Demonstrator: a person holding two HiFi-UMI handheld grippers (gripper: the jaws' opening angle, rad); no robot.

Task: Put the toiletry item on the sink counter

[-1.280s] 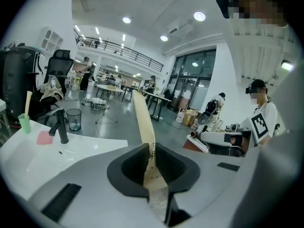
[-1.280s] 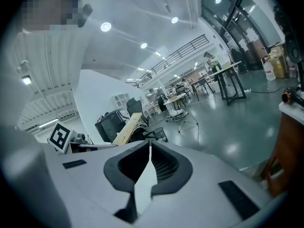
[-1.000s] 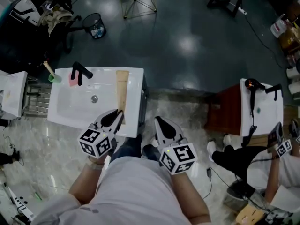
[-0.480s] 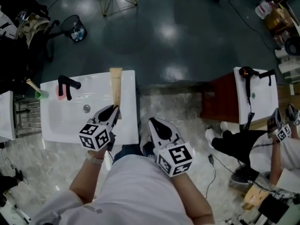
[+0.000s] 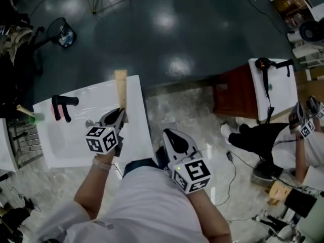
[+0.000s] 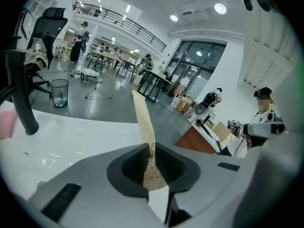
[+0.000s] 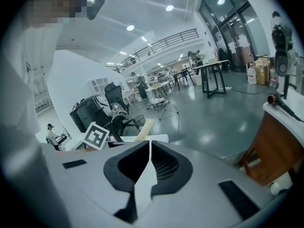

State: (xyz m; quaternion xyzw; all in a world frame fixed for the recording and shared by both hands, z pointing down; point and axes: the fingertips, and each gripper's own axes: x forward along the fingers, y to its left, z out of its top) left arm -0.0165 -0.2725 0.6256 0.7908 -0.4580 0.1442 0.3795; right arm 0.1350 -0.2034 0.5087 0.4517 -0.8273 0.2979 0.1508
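Holding the thin tan packet (image 6: 142,118) by its crimped near end, the left tongs (image 6: 151,161) are pressed almost together on it. I think the grip is at the end so that the whole length can be laid down flat. The packet runs straight ahead of these tongs, over the right strip of the white table (image 5: 137,130), with the basin and the black tap (image 5: 63,103) to their left. I cannot tell if its far end already touches the surface. The left forearm reaches forward from the body, with the wrist over the front edge of the table and the marker cube turned up. The right tongs (image 7: 148,161) are closed with nothing between them. They hang low to the right of the left tongs, off the table and over the floor (image 5: 177,100), seemingly only waiting.
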